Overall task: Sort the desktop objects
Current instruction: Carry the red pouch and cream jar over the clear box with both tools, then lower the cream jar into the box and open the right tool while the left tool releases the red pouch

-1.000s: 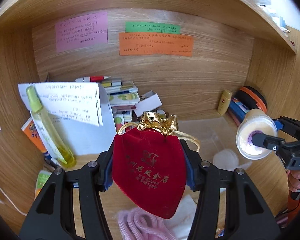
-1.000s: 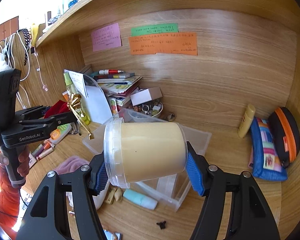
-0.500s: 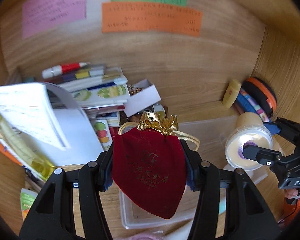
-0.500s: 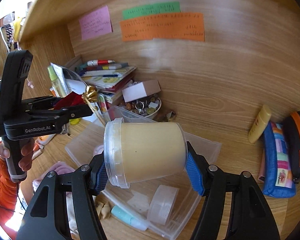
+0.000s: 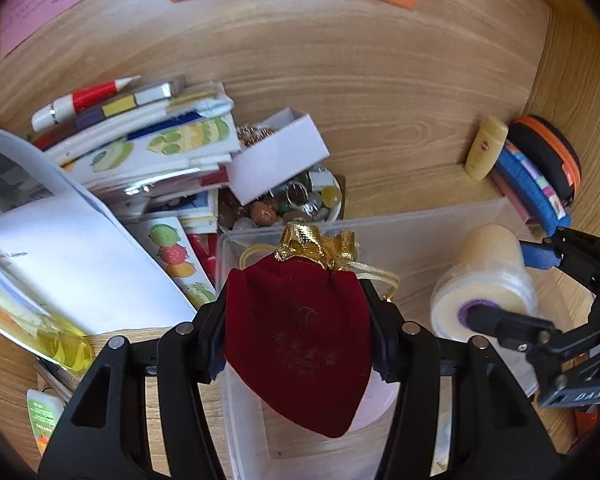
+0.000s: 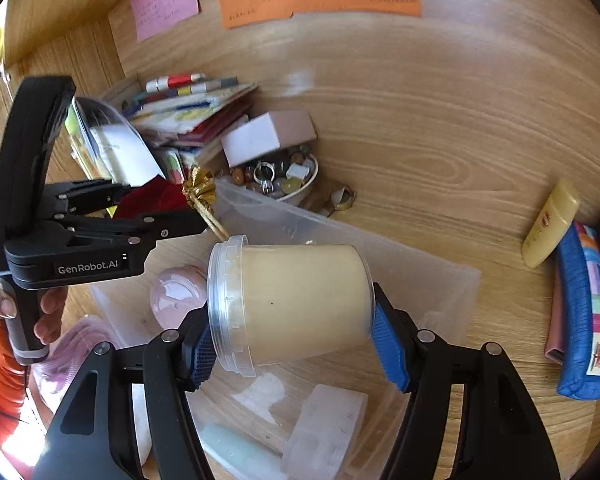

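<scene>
Both hand-held grippers have come down and forward toward the clear plastic storage bin point(image 5: 428, 236) since the earlier frames, and the coloured paper notes on the back panel have slid toward the top edge of both views.

Largest in view is the wooden worktop point(image 6: 440, 152), with the clear bin lying on it in the foreground. To the left of the bin leans a stack of books and booklets point(image 5: 148, 148), with a red-and-white marker pen point(image 5: 80, 102) lying on top. At the right edge sits a blue striped fabric pouch point(image 6: 584, 308) beside a black case with an orange zip point(image 5: 552, 156), and a small yellow tube point(image 6: 550, 226) lies just beside the pouch.

The left hand-held gripper point(image 5: 300, 332) holds a dark red velvet drawstring pouch with a gold-trimmed neck point(image 5: 300, 328); its jaws press the pouch on both sides, and the pouch hangs above the left part of the bin. The right hand-held gripper point(image 6: 290, 344) is clamped on a translucent round plastic tub of cream-coloured contents point(image 6: 296, 304), lying sideways between the blue pads above the bin.

Behind the bin, a small white cardboard box point(image 5: 278, 164) rests tilted on a white bowl of stones, beads and rings point(image 6: 288, 182).
</scene>
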Available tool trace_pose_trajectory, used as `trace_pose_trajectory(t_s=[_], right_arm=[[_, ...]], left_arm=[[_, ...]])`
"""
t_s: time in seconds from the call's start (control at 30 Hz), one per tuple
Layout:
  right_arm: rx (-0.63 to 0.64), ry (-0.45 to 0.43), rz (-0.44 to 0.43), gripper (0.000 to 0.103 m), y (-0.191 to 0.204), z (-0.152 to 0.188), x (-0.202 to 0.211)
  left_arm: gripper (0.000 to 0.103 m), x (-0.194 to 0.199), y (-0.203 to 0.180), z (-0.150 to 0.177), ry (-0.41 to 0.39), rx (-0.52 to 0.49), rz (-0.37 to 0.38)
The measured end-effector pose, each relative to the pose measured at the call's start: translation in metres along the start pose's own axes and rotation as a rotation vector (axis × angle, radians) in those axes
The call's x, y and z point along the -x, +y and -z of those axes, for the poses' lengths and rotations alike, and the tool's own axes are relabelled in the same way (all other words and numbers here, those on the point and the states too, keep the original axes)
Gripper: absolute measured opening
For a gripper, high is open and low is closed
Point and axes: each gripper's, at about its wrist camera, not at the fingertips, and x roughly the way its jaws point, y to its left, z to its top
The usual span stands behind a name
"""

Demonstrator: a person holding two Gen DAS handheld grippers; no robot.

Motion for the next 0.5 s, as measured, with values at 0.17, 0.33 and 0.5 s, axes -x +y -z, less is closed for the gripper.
trace_pose_trajectory(t_s=[0.17, 0.33, 0.5], right_arm=[[0.020, 0.022, 0.023, 0.063, 0.007, 0.004, -0.008], [0.027, 0.053, 0.028, 0.063, 0.008, 0.006, -0.015], [0.038, 0.074, 0.035, 0.063, 0.010, 0.008, -0.021]], left_arm=[[0.054, -0.009, -0.002, 0.000, 0.035, -0.021, -0.008], [0.055, -0.014, -0.005, 0.001, 0.051, -0.039, -0.027], [0.059, -0.018, -0.014, 0.004, 0.058, -0.098, -0.064]])
